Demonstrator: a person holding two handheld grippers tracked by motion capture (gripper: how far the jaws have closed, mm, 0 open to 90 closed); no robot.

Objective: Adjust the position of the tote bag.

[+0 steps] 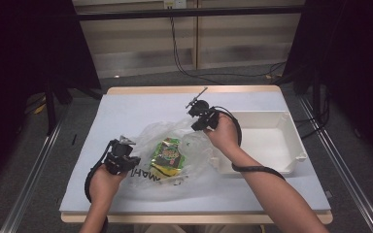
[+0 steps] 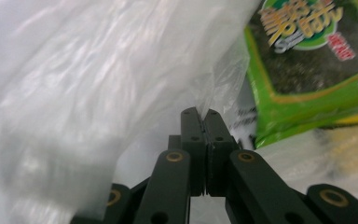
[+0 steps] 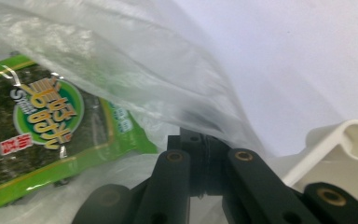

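Clear plastic bag (image 1: 184,150) holds green snack packet (image 1: 167,154).

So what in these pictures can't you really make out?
- Black lettering on the clear plastic bag, high view: too small and crumpled to read.
- Green snack packet: cut off by the frame edge in both gripper views, veiled by bag film.
- Right claw tips, right gripper view: bag film drapes over them.
- White bin: its near-left corner is behind the right hand, high view.
- Left claw: pinches bag film; the film beyond is blurred.
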